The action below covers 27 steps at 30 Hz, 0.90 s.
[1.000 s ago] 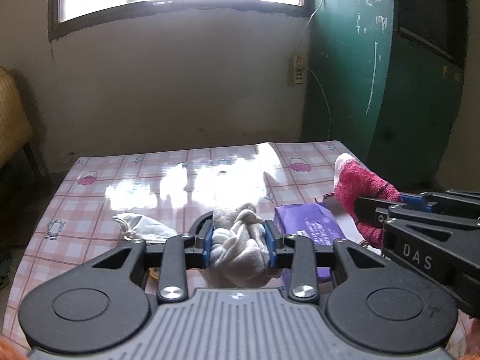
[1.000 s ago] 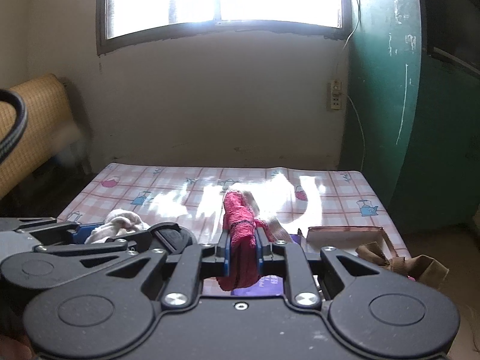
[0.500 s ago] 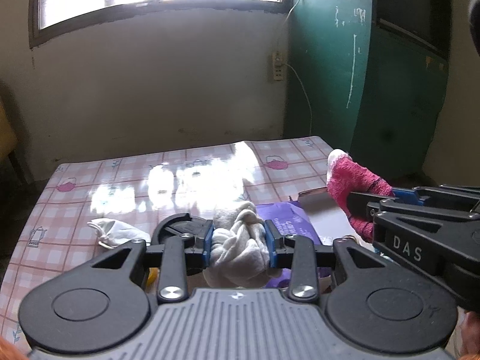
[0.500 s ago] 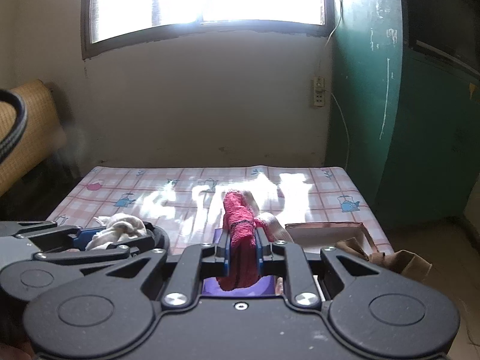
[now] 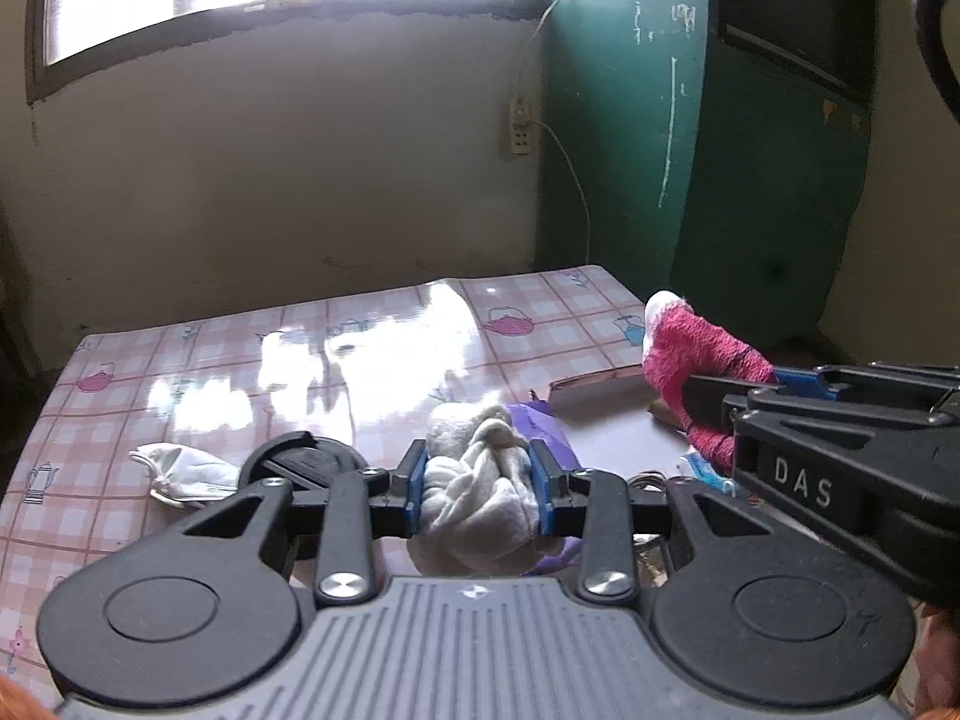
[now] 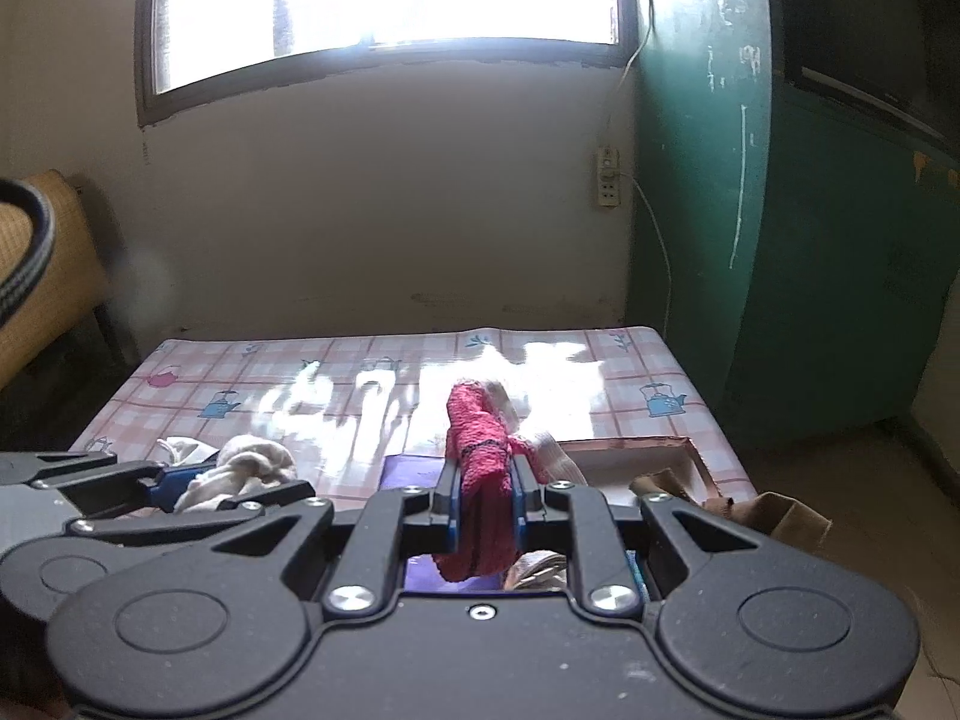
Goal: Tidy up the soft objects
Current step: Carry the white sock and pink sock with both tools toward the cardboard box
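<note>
Only legible text – "DAS", pale capitals on the side of the right gripper (image 5: 708, 414), seen from the left wrist view. Purple packet (image 5: 543, 429) on the table has some print – too small and blurred to read. Chalk-like scribbles on the green cabinet (image 5: 672, 18) near its top, not decipherable as letters or numbers. Nothing readable in the right wrist view.
</note>
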{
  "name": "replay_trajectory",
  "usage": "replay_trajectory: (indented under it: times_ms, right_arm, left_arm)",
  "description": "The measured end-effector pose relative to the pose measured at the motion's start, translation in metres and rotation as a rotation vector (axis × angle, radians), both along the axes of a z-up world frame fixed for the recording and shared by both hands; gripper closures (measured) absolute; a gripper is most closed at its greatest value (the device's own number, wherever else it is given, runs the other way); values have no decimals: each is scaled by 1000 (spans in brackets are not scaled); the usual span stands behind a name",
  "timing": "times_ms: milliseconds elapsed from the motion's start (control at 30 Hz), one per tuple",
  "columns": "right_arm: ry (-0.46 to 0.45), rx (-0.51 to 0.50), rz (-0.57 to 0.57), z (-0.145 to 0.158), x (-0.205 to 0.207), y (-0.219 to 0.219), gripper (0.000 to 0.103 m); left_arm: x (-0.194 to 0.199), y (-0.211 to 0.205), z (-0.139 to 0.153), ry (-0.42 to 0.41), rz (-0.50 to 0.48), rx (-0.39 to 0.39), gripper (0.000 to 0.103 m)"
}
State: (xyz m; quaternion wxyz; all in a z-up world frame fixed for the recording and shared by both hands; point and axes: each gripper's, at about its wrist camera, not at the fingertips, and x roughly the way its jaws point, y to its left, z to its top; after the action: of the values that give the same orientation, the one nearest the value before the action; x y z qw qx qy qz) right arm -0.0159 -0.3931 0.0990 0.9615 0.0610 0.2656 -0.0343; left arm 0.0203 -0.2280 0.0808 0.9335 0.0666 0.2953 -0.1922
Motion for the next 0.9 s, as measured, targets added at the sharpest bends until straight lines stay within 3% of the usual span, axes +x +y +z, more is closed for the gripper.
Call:
replay_trajectory:
  times_ms: [500,900]
  right_arm:
    - [25,11,-79,-8,0,-56,83]
    - [61,50,-99,-23,25,-92,83]
  left_arm:
    - [4,-38,-8,33,-87,-23,67]
    - [26,-71,-24,72,-138,-43,67]
